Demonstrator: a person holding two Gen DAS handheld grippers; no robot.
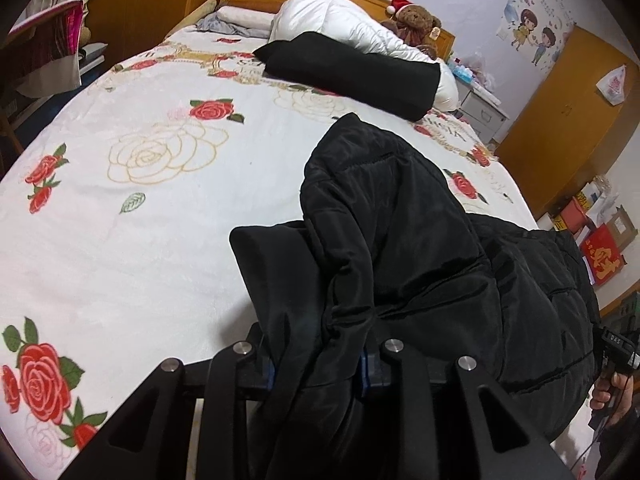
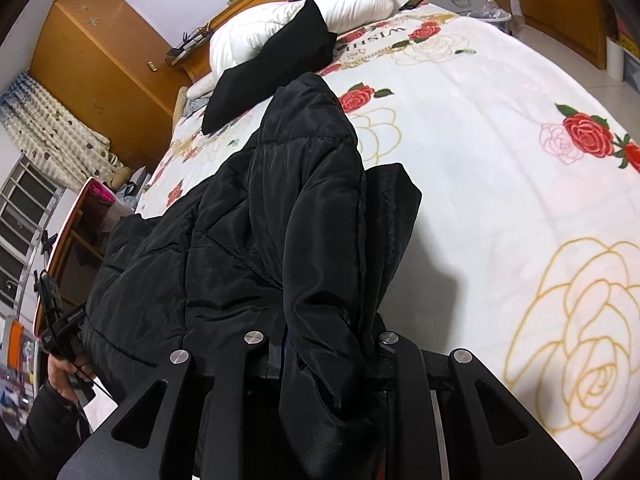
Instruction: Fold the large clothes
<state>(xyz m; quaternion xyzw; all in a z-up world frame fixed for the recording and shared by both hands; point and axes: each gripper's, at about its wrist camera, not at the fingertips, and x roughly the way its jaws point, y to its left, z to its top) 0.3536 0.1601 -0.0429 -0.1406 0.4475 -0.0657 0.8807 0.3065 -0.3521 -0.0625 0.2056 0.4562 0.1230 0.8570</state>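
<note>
A large black padded jacket (image 1: 420, 240) hangs between both grippers above a bed with a white rose-print blanket (image 1: 140, 208). My left gripper (image 1: 318, 372) is shut on a bunched edge of the jacket; the fabric covers the fingertips. In the right wrist view the same jacket (image 2: 248, 232) rises in front of the camera, and my right gripper (image 2: 328, 356) is shut on another bunched edge. The jacket's body sags between the grippers, partly resting on the blanket (image 2: 500, 184). The other gripper's hand shows at the frame edges (image 1: 612, 388) (image 2: 64, 368).
A folded black garment (image 1: 352, 68) lies at the head of the bed against a white duvet (image 1: 340, 20). A teddy bear (image 1: 416, 24) sits by the wooden headboard. Wooden wardrobes (image 2: 92, 68), a grey drawer unit (image 1: 480, 108) and boxes on the floor (image 1: 600, 236) surround the bed.
</note>
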